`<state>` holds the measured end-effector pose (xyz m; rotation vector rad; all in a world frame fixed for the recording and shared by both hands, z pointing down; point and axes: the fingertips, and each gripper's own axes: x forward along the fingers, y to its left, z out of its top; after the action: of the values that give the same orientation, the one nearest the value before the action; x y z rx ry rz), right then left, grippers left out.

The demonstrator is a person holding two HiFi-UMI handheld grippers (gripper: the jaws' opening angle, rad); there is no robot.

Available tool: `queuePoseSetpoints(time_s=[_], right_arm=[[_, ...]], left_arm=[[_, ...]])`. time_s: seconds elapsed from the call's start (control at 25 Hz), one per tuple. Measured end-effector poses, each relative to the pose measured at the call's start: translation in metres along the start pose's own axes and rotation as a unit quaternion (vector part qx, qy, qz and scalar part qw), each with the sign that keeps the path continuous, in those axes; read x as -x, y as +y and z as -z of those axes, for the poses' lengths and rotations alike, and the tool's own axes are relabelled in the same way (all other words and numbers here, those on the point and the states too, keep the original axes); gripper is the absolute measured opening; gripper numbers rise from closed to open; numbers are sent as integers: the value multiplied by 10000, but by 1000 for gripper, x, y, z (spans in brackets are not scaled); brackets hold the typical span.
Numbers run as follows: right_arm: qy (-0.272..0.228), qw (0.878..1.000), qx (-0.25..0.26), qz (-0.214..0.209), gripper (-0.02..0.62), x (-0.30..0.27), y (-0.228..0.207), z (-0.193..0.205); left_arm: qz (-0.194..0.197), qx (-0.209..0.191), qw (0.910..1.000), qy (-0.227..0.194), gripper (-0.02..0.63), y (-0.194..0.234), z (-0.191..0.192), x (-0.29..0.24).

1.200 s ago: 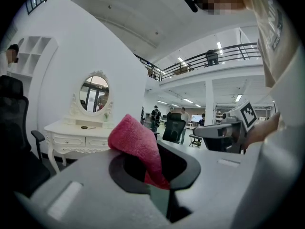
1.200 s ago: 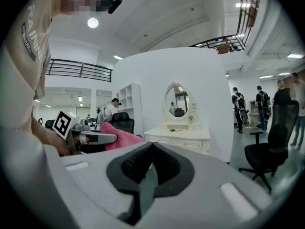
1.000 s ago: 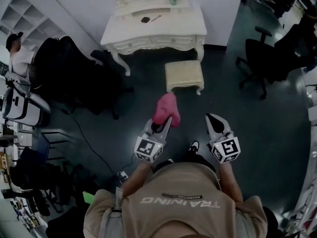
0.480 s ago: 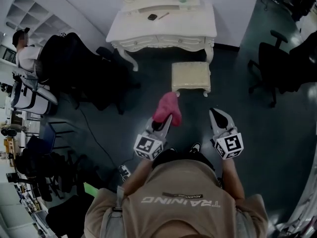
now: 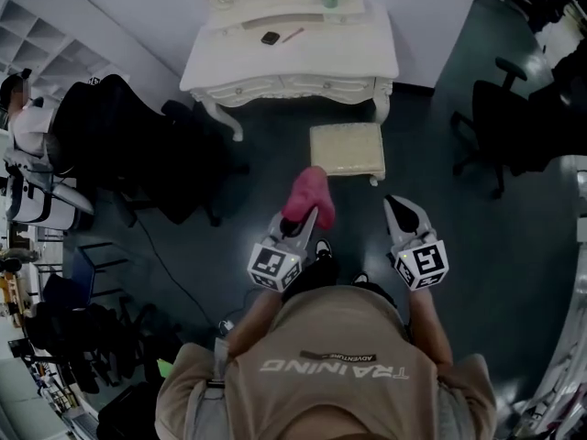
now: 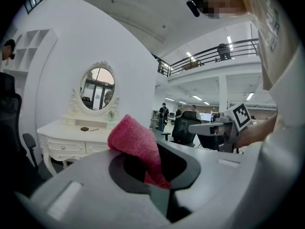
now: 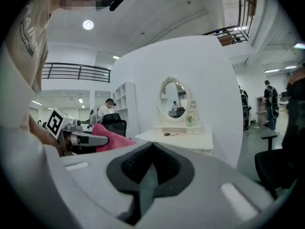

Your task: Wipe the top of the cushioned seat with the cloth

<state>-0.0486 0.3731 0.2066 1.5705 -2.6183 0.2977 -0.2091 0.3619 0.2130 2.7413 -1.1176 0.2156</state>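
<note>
The cream cushioned seat [image 5: 346, 148], a small stool, stands on the dark floor in front of the white dressing table [image 5: 292, 58]. My left gripper [image 5: 307, 220] is shut on a pink cloth [image 5: 305, 195], which bunches up past the jaw tips, short of the stool's near left corner. In the left gripper view the pink cloth [image 6: 137, 143] sticks up from the closed jaws. My right gripper [image 5: 400, 211] is shut with nothing in it, held level beside the left, just short of the stool's right side. The pink cloth [image 7: 110, 140] also shows at left in the right gripper view.
Black office chairs [image 5: 500, 122] stand right of the stool, and a dark chair [image 5: 138, 145] stands left of the table. A person [image 5: 20, 108] sits at far left. Small items lie on the table top [image 5: 270, 37]. An oval mirror [image 6: 96, 88] rises behind it.
The view has shifted slightly; the stool and table sit a little further left in frame than half a second ago. Both grippers keep their pose, the cloth still held.
</note>
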Motion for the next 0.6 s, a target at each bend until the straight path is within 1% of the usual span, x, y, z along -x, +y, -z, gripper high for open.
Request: queuePoseSetpoints(time_s=[0.16,0.28,0.44,0.6], right_arm=[[-19,9997,78,236,3,-40,-2,-22],[-4,9992,179,354,5,-75,-4,-34],[139,9986,216,462,5,-109,3,-40],[199,9982,118,545,5,-136,3,-35]], left_arm=[[186,-108,9996,-165,41,49,-25,-20],[303,-220,9990,-228,41,87,-36,-37],[503,-120,9985,-167,41,123,-38,-50],[604,-42,9981,-62,41,151,-29,-65]])
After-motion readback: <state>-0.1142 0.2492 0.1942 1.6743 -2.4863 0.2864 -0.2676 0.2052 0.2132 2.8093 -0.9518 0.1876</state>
